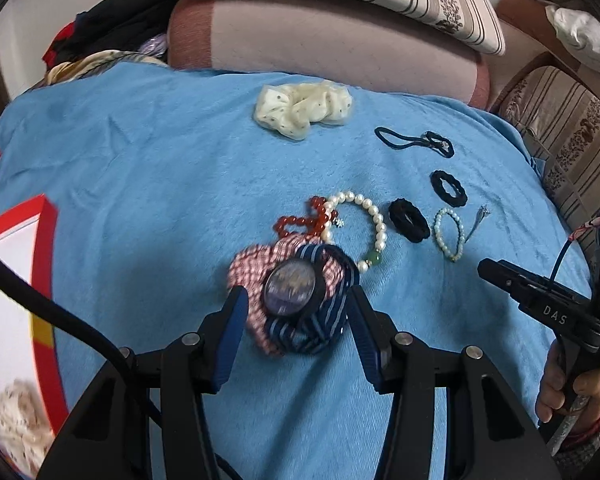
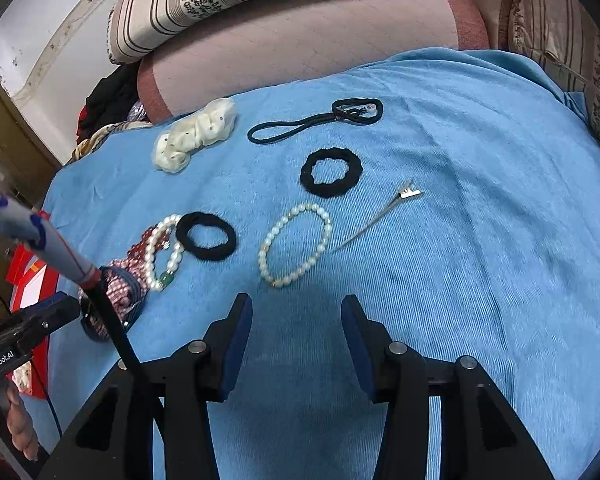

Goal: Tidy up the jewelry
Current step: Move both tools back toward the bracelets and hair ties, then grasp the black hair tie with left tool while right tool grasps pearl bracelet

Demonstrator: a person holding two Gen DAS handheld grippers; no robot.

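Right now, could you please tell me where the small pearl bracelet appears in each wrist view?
Left wrist view: small pearl bracelet lies right of centre, beside a black scrunchie.
Right wrist view: it lies at centre, just ahead of the open jaws.
Shared landmark: the silver hair clip immediately to its right.

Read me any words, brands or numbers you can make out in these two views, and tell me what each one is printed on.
"DAS": white letters on the black body of the right tool, seen from the left wrist.
"GenRobot.AI": white letters on the black body of the left tool, seen from the right wrist.
Red box: its yellow marks are too blurred to read.
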